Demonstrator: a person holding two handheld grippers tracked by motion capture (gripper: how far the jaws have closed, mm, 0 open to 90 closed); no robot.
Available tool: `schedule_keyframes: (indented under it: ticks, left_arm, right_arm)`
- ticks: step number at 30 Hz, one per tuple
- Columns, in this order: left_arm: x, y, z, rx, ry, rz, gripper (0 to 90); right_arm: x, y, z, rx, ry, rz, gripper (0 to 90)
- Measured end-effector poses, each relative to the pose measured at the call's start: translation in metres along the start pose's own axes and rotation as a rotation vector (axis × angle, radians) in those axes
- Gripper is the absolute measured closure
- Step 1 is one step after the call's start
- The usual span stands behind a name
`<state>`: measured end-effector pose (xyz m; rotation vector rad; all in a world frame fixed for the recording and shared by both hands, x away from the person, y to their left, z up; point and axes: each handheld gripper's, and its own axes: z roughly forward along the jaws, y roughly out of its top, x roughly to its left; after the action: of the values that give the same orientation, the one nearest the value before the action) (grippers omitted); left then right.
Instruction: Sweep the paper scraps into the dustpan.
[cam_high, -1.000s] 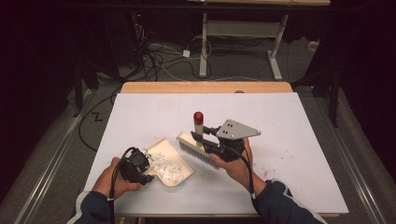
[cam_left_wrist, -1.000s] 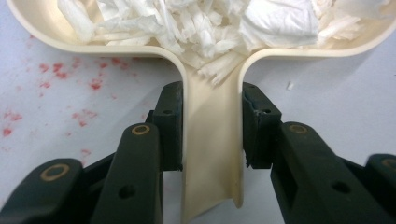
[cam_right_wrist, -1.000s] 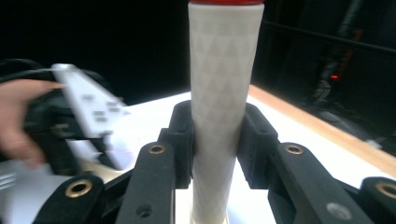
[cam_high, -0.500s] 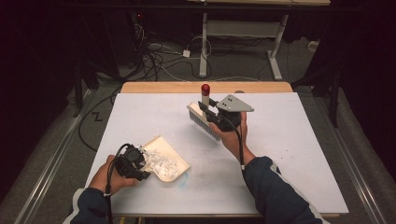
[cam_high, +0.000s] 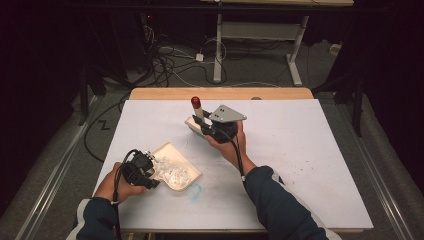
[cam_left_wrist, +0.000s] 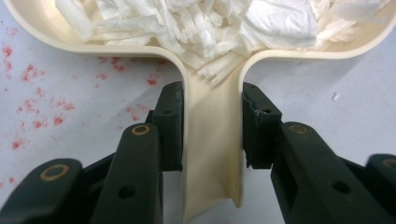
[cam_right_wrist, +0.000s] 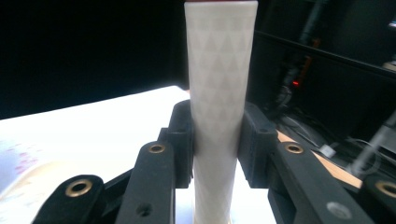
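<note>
Cream dustpan (cam_left_wrist: 212, 140) pinched by left claw (cam_left_wrist: 212, 126) | right claw (cam_right_wrist: 217, 140) clamps brush (cam_right_wrist: 219, 93)

On the one table (cam_high: 310, 165) there are two grippers, a left (cam_high: 141, 169) and a right (cam_high: 216, 131). There is one dustpan (cam_high: 176, 165), holding one heap of white scraps (cam_left_wrist: 196, 23), and one brush (cam_high: 197, 120).

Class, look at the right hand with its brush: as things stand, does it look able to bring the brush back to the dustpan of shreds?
Probably yes. The right gripper holds the brush by its handle, and bare table lies between it and the dustpan, which the left gripper clamps by its handle.
</note>
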<state>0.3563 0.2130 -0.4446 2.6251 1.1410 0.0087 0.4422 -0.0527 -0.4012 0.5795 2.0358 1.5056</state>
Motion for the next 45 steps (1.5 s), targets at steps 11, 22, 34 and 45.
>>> schedule_keyframes:
  ticks: [11, 22, 34, 45]
  left_arm:
    - [0.002, 0.000, 0.000, -0.004, -0.003, -0.010, 62.2]
    - [0.002, -0.005, -0.002, 0.007, 0.000, -0.005, 62.2]
    - [0.005, -0.019, -0.010, 0.007, -0.003, -0.027, 62.1]
    - [0.004, -0.018, -0.009, 0.004, -0.009, -0.031, 61.8]
  right_arm:
    - [0.023, 0.004, -0.013, -0.026, 0.276, -0.024, 70.4]
    - [0.056, 0.013, -0.042, -0.075, 0.372, -0.064, 70.4]
    - [0.013, 0.015, -0.050, -0.099, 0.100, -0.056, 70.4]
    - [-0.039, -0.008, -0.017, -0.023, -0.131, -0.007, 70.5]
